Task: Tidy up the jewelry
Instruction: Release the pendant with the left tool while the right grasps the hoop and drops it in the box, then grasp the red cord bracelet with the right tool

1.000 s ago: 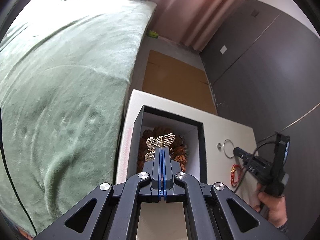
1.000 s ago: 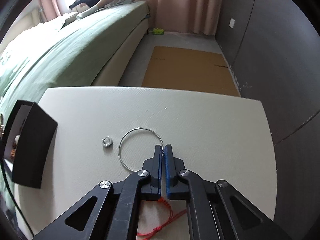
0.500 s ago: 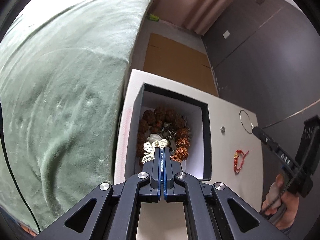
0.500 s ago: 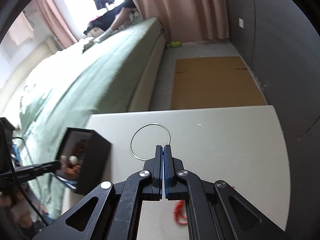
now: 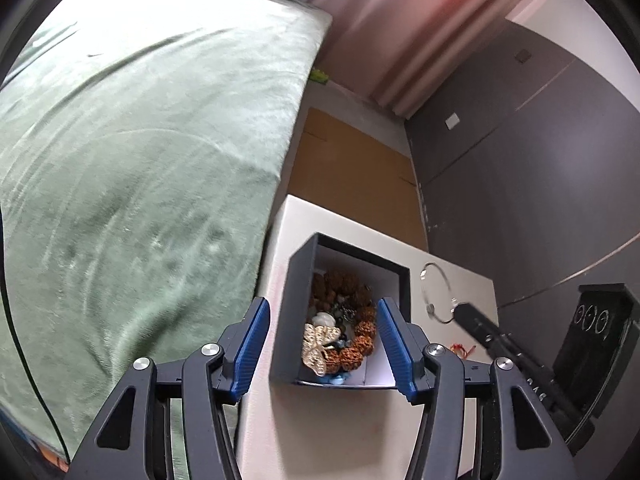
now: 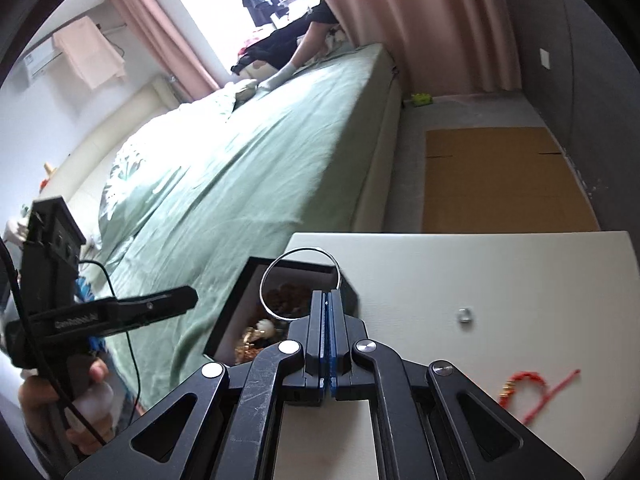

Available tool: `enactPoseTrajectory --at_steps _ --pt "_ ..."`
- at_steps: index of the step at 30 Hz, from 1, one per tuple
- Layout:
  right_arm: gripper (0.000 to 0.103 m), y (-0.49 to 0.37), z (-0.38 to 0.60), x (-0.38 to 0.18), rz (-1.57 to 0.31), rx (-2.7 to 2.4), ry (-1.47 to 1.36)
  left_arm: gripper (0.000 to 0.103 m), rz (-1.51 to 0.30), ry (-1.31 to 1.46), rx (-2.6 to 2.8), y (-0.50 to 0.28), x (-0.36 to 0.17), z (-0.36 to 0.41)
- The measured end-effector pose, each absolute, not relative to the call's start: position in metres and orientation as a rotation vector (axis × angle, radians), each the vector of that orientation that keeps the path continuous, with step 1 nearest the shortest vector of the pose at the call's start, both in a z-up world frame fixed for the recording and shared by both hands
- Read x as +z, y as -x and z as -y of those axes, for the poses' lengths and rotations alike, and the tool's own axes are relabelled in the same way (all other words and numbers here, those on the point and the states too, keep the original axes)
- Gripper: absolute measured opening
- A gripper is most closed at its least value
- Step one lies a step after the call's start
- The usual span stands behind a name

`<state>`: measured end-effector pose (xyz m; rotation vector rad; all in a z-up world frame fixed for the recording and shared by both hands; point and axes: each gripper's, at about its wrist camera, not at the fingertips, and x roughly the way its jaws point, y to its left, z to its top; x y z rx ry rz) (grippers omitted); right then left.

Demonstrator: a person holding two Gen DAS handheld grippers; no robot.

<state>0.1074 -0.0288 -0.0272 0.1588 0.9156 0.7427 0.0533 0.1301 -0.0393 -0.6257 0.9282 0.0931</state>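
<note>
The left gripper (image 5: 322, 340) gapes wide before the black box (image 5: 294, 300) of jewelry at the table's (image 6: 500, 280) bedside edge, while the right gripper (image 6: 329, 300), jaws together, pinches the silver hoop (image 6: 300, 284) above the box, bare tabletop beyond.

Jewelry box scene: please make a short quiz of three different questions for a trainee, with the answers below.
1. True or false: the left gripper is shut on the gold butterfly piece.
2. Which item does the right gripper hold? A) thin silver hoop B) red cord bracelet C) small silver ring
3. Fill in: the brown bead bracelet lies inside the black ____.

Key
1. False: its jaws stand wide open, and the butterfly piece lies in the box.
2. A: the hoop is pinched over the box; the red bracelet and the ring lie on the white table.
3. box
</note>
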Motion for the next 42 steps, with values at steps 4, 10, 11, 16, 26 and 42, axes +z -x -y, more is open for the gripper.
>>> enactPoseTrajectory --at_steps 4,10,11,16,26,42 --pt "0.002 -0.106 0.010 -0.032 -0.920 0.765 -0.152 0.057 -0.919 0.642 0.112 -0.050 -0.040 -0.140" --pt "0.026 -0.110 -0.008 -0.044 -1.007 0.761 -0.122 0.057 -0.890 0.638 0.111 -0.047 -0.037 -0.144" --pt "0.046 -0.112 -0.002 -0.045 -1.010 0.738 -0.138 0.057 -0.883 0.637 0.109 -0.047 -0.036 -0.144" --pt "0.055 -0.115 0.035 -0.034 -0.973 0.693 -0.230 0.057 -0.868 0.608 0.092 -0.047 -0.032 -0.133" --pt "0.068 -0.113 0.102 -0.023 -0.974 0.558 -0.343 0.057 -0.889 0.536 0.009 -0.064 -0.034 -0.085" --pt "0.067 -0.127 0.164 -0.073 -1.177 0.324 -0.301 0.057 -0.939 0.462 -0.047 -0.093 -0.052 -0.013"
